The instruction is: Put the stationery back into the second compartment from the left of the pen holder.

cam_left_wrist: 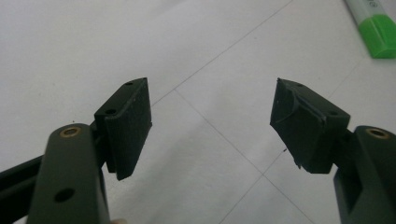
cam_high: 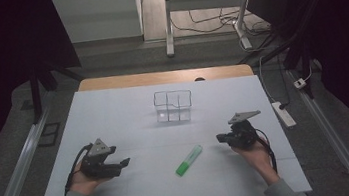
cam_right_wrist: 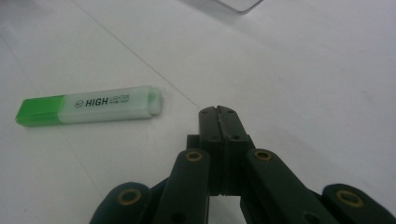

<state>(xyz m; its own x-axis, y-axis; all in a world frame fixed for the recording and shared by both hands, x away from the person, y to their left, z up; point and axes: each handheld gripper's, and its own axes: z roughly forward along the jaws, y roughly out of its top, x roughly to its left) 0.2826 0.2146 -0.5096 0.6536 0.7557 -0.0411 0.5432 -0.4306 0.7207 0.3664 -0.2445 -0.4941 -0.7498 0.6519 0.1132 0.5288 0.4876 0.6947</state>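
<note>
Your left claw (cam_high: pixel 126 161) sits low at the left, jaws spread wide and empty. Your right claw (cam_high: pixel 219 138) points left, jaws pressed together, holding nothing.

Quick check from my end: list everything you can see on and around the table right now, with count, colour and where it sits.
highlighter: 1, pale green body with bright green cap, lying flat on the table between the two grippers, touched by neither
wire holder: 1, thin metal wire with clear compartments, upright at the middle of the table, beyond the highlighter
table: 1, white sheet over a wooden top
power strip: 1, white, on the floor to the right of the table
left gripper: 1, black, near left of the table, jaws wide apart with nothing between them
right gripper: 1, black, near right of the table, jaws shut on nothing
hands: 2, grey sleeves, each holding one gripper
</note>
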